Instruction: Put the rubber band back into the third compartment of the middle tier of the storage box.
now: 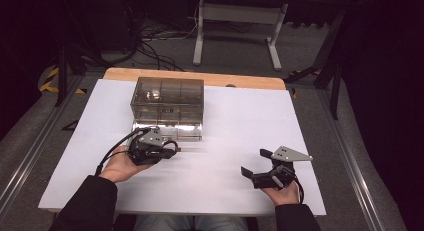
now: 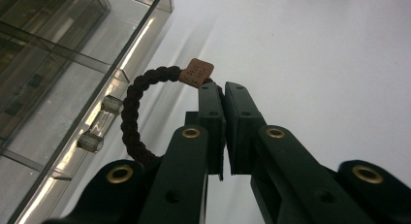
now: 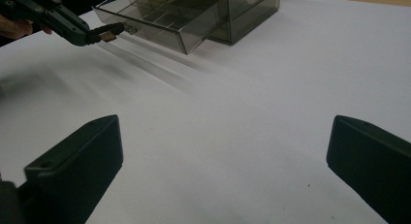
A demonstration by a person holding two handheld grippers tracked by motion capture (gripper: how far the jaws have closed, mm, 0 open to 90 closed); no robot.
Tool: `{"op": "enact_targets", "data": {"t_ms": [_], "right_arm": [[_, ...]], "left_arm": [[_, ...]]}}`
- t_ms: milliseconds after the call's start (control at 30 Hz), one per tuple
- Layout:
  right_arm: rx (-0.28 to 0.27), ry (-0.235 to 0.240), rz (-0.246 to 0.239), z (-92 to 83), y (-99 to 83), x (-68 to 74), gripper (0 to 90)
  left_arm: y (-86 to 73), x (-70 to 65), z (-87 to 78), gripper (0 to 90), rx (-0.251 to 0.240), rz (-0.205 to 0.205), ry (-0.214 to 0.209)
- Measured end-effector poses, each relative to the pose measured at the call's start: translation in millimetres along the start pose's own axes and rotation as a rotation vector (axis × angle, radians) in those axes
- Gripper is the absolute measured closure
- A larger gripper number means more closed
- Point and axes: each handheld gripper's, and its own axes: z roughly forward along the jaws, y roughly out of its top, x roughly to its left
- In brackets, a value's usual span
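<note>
The left gripper (image 2: 224, 88) is pinching a dark braided hair tie (image 2: 133, 112) just beside the clear drawer box's (image 1: 167, 98) pulled-out drawer (image 2: 72, 88). The right gripper (image 1: 257, 163) is resting wide apart, holding nothing, on the white table (image 1: 240, 126).

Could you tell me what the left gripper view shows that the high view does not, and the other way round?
The left gripper view alone makes out that the left gripper is shut on a dark braided hair tie with a small brown tag, close beside the clear drawer's handle.

The high view alone takes in the right gripper, jaws open over the white table, and the person's two sleeves.

Both show the left gripper and the clear drawer box with its bottom drawer pulled out.
</note>
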Motion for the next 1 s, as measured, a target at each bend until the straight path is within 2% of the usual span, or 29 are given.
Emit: {"op": "enact_targets", "data": {"t_ms": [600, 1000], "right_arm": [[0.001, 0.001, 0.0, 0.1, 0.0, 0.0, 0.2], [0.002, 0.0, 0.003, -0.3, 0.0, 0.0, 0.2]], "left_arm": [[13.4, 3.8, -8.4, 86.3, -0.022, 0.016, 0.011], [24.6, 5.8, -14.0, 86.3, -0.021, 0.045, 0.02]]}}
